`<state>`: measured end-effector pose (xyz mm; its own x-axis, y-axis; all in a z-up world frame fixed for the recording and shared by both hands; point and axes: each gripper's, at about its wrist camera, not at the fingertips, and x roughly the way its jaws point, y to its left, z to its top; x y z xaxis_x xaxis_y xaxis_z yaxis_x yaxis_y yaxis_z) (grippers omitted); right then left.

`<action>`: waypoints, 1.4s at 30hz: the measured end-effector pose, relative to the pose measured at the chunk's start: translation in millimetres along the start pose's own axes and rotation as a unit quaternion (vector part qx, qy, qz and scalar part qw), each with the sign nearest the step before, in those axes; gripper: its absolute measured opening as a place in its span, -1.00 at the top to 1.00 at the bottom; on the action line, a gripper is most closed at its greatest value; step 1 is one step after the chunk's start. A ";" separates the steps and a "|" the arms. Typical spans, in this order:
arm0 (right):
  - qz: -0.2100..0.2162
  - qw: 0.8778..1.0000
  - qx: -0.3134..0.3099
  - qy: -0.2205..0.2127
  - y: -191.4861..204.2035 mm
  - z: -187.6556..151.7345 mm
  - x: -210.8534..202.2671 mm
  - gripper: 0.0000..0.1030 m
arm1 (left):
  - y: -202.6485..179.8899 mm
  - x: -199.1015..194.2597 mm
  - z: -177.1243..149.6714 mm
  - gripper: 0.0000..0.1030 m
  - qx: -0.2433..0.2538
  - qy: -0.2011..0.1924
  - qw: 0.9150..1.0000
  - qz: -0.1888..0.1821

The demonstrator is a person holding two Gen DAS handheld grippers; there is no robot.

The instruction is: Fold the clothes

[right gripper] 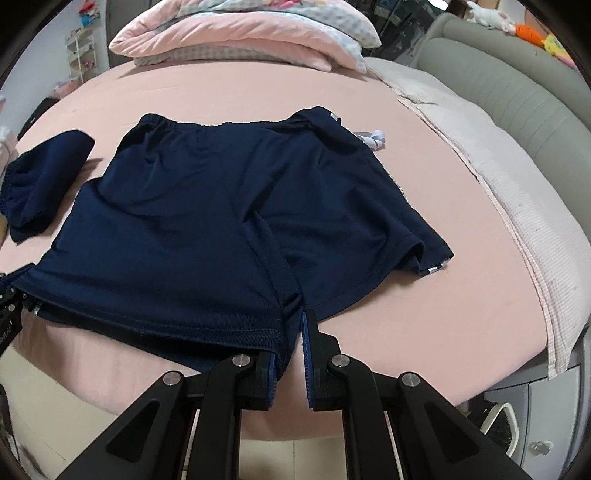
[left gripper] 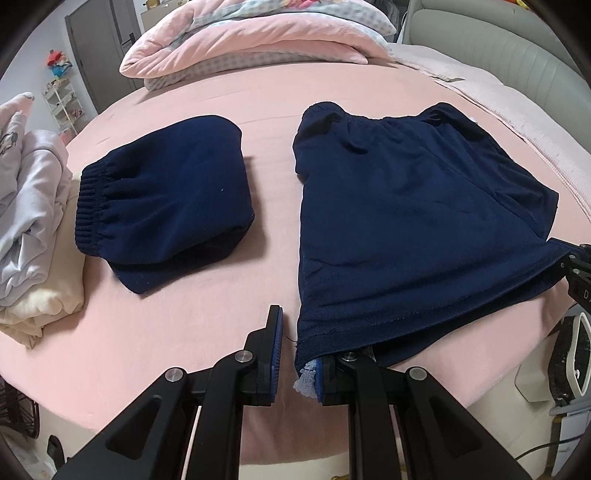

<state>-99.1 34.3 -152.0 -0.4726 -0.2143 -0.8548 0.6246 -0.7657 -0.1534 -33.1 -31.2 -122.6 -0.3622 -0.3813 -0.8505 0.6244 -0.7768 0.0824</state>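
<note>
- The pale clothes pile (left gripper: 33, 206) sits at the bed's left edge; I cannot count its soft, crumpled pieces.
- One folded navy garment (left gripper: 166, 206) lies on the pink bed (left gripper: 273, 96).
- One pair of navy shorts (right gripper: 221, 229) lies spread flat on the bed, waistband at the far end. It looks light, limp and somewhat slippery, so it is best gripped at hem corners.
- Two claws: the left claw (left gripper: 299, 354) pinches the shorts' left hem corner, and the right claw (right gripper: 290, 354) is pressed together on the hem at the crotch.
- One folded quilt (right gripper: 243, 33) lies at the far end of the bed.
</note>
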 end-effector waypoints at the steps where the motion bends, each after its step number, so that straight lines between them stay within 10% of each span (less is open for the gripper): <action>1: 0.000 1.000 -0.003 0.001 0.3 0.7 0.9 0.85 | -0.7 0.3 0.0 0.74 0.000 0.001 1.000 0.000; 9: 0.001 1.000 -0.010 0.010 4.4 5.2 1.1 0.76 | -9.1 1.0 -3.2 0.66 0.008 0.000 1.000 0.011; 13: 0.006 0.999 -0.027 0.016 11.0 9.6 -4.8 0.72 | 0.0 -5.9 -3.4 0.11 -0.020 0.005 1.000 -0.015; 17: 0.024 0.999 -0.039 0.017 18.5 12.3 -22.1 -0.11 | 11.8 -15.7 -6.4 -0.12 -0.054 0.006 0.997 -0.056; 28: 0.078 0.995 -0.067 0.018 33.7 9.0 -51.5 -0.14 | 24.2 -43.2 -13.0 -0.13 -0.058 -0.004 0.996 -0.066; 42: 0.032 0.999 0.032 0.025 -49.4 6.8 -37.1 -0.14 | -20.4 -60.1 19.2 -0.13 -0.006 -0.038 0.995 -0.094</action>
<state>-116.7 76.0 -109.4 -0.4002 -0.2342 -0.8860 0.6106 -0.7891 -0.0672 -37.3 -2.0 -63.2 -0.5242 -0.2663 -0.8089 0.5481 -0.8325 -0.0812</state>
